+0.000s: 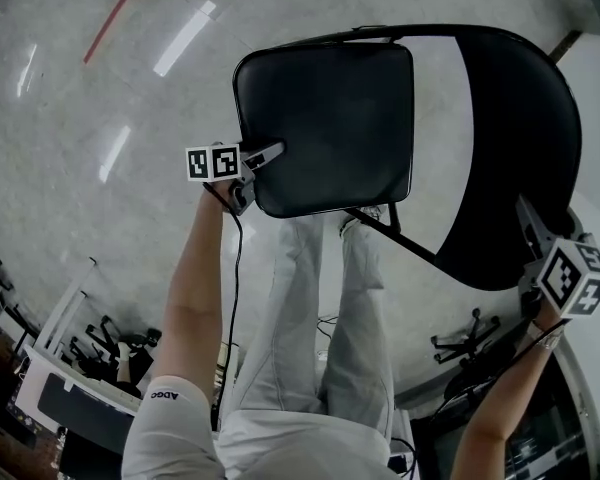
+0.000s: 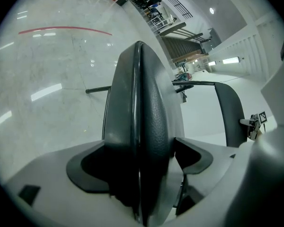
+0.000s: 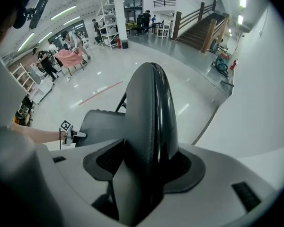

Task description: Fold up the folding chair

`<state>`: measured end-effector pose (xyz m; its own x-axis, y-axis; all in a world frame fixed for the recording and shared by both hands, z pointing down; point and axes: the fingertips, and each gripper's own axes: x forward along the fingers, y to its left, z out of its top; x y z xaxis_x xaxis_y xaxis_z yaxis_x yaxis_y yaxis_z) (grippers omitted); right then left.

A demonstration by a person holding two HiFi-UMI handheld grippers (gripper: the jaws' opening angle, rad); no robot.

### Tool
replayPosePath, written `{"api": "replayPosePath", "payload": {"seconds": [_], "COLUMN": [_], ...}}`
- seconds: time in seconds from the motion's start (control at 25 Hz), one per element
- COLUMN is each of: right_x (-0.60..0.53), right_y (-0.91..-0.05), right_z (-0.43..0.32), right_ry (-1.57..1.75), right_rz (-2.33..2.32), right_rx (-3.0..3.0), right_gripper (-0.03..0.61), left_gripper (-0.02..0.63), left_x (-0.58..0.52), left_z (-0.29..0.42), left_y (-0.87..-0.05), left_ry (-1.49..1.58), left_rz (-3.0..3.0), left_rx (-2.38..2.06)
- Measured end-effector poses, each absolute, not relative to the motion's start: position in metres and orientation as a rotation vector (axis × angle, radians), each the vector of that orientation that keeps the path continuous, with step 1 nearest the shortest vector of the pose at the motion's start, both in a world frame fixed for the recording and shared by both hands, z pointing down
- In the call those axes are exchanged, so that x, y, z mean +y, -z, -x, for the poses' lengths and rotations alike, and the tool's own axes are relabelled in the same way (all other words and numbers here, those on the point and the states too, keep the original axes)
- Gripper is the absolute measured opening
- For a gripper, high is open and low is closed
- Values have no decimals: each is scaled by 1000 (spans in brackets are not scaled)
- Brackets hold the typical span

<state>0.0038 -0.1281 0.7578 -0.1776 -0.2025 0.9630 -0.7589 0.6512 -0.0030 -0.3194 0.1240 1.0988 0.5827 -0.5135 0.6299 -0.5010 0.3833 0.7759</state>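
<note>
We are gripping the folding chair (image 1: 380,118) with both grippers. The left gripper (image 2: 141,174) is closing its fingers (image 2: 199,157) tight on the front edge of the padded black seat (image 2: 142,108), which is running edge-on straight between them. In the head view that left gripper (image 1: 265,156) is biting the seat (image 1: 325,128) at its near left corner. The right gripper (image 3: 146,174) is clamping its fingers (image 3: 109,162) on the rim of the backrest (image 3: 151,112), and from above this right gripper (image 1: 530,226) is sitting at the lower right edge of the backrest (image 1: 520,148). The chair is standing on the glossy pale floor (image 1: 70,118), directly ahead of our legs (image 1: 320,318), with its thin black frame (image 1: 395,236) crossing between seat and backrest. A red line (image 1: 115,16) is running across the floor beyond. A black cable (image 1: 232,298) is hanging from the left gripper. A wooden staircase (image 3: 199,30) and shelving (image 3: 106,20) are showing far behind. The short print on our left sleeve (image 1: 163,395) is too small for us to read.
</note>
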Motion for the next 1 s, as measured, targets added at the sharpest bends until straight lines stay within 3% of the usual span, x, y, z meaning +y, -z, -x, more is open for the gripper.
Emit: {"api": "replayPosePath", "payload": {"seconds": [1.0], "right_x": [-156], "right_y": [-668], "right_z": [-40], "right_ry": [-698], "right_rz": [-751], "right_rx": [-1813], "right_gripper": [256], "left_gripper": [433], "left_x": [63], "left_z": [232], "left_y": [-947], "left_ry": [-22], "left_rz": [-1353], "left_rx": [-1003]}}
